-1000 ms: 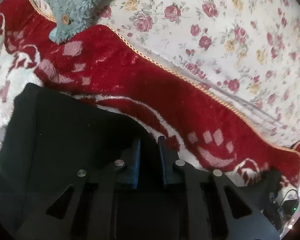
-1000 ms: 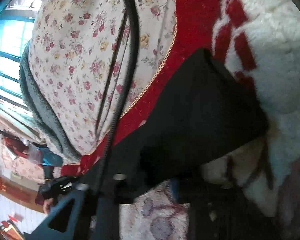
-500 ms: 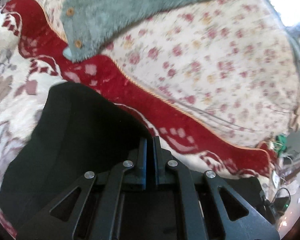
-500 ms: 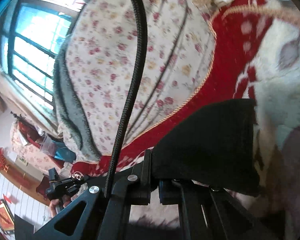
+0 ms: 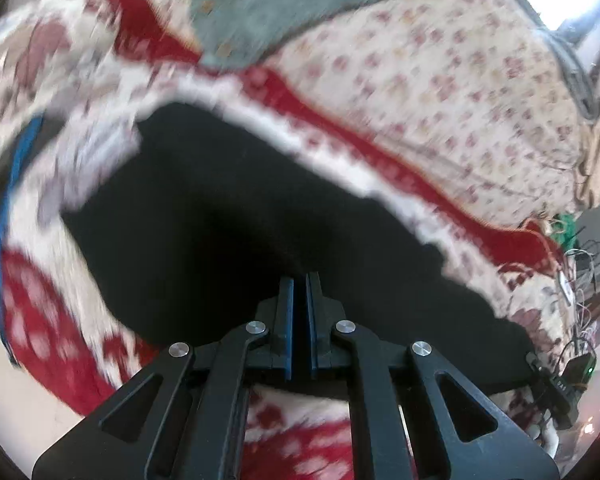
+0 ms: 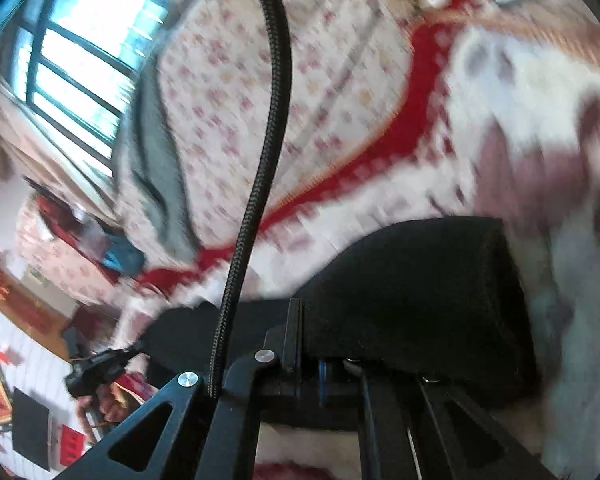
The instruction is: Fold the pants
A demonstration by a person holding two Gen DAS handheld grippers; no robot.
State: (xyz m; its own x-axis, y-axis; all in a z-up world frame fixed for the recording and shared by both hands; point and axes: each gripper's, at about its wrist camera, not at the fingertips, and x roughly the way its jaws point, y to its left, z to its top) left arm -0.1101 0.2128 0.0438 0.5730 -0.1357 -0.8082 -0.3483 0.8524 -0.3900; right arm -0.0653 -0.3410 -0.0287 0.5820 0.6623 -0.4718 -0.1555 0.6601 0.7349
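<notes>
Your left gripper (image 5: 299, 280) and right gripper (image 6: 306, 312) are both pinched tight on the black pants (image 5: 228, 216), which hang over the red and white blanket (image 5: 40, 320). They are soft, light and floppy. Grab the edge at 12 o'clock.

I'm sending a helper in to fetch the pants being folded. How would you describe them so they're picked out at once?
Look at the bed, spread with a red and white patterned blanket beside a floral quilt. On the blanket lie the black pants, pinched by both grippers. They are the only plain black cloth there; the grey-green fleece garment farther back is pale and fuzzy.
</notes>
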